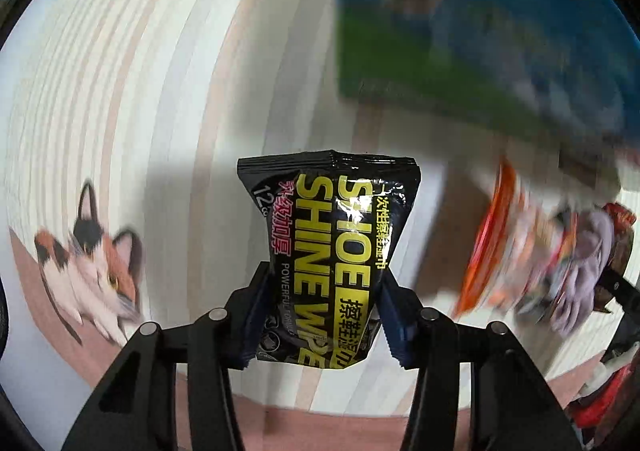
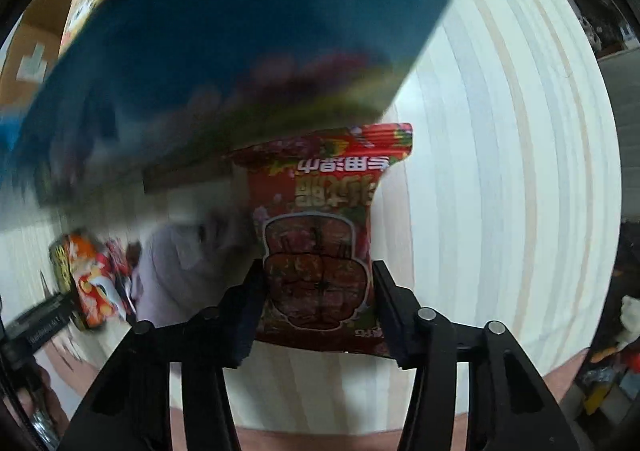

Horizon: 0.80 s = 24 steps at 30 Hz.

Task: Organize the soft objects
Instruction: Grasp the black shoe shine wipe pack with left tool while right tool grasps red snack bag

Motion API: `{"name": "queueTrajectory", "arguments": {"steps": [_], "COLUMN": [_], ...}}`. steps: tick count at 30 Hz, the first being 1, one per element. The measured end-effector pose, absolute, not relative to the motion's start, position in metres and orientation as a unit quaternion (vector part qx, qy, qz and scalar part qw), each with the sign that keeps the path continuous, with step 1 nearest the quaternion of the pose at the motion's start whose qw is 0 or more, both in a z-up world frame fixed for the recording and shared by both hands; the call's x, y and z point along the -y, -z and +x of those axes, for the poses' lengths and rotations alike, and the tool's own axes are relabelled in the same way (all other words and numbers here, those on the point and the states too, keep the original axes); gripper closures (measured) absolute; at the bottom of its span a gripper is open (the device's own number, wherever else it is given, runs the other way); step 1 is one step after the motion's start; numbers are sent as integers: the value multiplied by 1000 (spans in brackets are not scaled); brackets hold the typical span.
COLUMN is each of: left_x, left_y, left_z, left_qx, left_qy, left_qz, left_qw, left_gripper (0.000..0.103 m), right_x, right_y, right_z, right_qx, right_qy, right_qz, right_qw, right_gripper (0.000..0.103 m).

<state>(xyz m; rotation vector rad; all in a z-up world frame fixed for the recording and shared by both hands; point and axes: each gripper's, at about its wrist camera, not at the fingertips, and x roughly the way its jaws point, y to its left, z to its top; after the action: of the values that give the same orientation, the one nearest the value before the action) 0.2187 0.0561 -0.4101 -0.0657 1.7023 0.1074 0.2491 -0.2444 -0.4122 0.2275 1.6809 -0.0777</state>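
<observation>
Left claw pinches a black wipes pack; right claw grips a red pack, blurred, perhaps wipes too.

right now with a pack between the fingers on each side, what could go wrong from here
1. The left gripper pinches the black shoe shine wipes pack near one end, so the soft pack may sag or slip.
2. The right gripper grips the red wipes pack right beside the blue box, which it could snag on lifting.
</observation>
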Motion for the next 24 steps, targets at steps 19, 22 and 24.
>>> {"name": "queueTrajectory", "arguments": {"steps": [19,22,24], "left_x": [-69,-73,-71], "left_y": [419,413,399], "left_z": [151,157,155], "left_qx": [-759,-757,-753], "left_qy": [-57,-59,-50], "left_qz": [-42,-43,-51], "left_qw": [647,650,654], "left_gripper": [55,60,61], "right_x": [216,209,198], "right_y": [432,430,428], "right_z": [167,168,163], "right_qx": [-775,-775,-775], "right_qy": [15,14,8], "right_qz": [42,32,35], "right_qw": [631,631,631], "right_gripper": [46,51,53]}}
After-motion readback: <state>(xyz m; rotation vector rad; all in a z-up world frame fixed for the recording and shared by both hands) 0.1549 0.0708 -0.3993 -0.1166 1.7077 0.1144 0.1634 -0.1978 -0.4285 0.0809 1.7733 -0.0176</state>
